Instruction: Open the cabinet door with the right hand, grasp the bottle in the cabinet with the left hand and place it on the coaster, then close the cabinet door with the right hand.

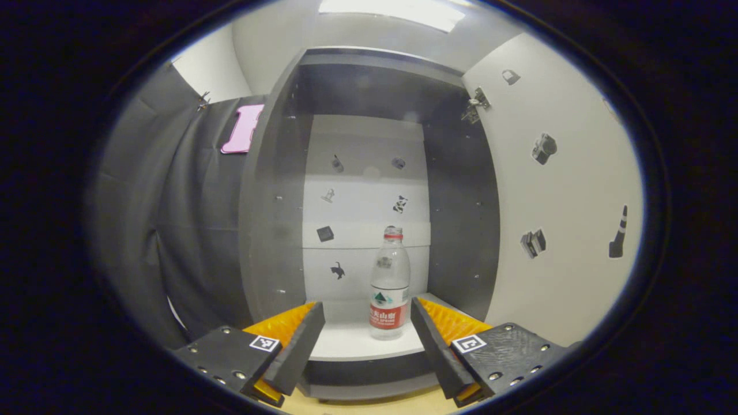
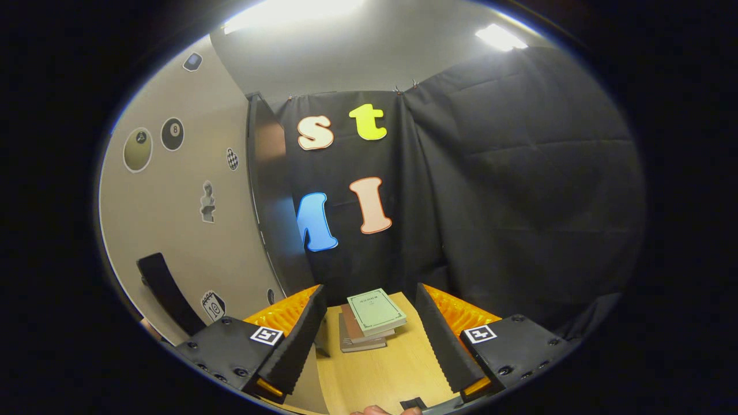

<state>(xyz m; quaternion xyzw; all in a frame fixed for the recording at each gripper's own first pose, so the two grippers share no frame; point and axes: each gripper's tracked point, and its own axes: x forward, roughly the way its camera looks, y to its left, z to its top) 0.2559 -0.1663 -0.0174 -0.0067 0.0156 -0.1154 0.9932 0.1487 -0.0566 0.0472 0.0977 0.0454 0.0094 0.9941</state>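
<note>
Left hand-held gripper, fingers spread wide and empty, faces the upright water bottle standing straight ahead inside the open cabinet.

Clear bottle stands upright inside the cabinet, whose door is swung open.

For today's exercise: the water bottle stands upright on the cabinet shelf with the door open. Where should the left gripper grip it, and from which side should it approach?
Probably the bottle is best gripped on its round body, near the label band, coming straight in from the cabinet's open front. It stands upright near the shelf's front edge, and the left gripper already faces it, jaws open wider than the body. The narrow capped neck gives less hold.
</note>
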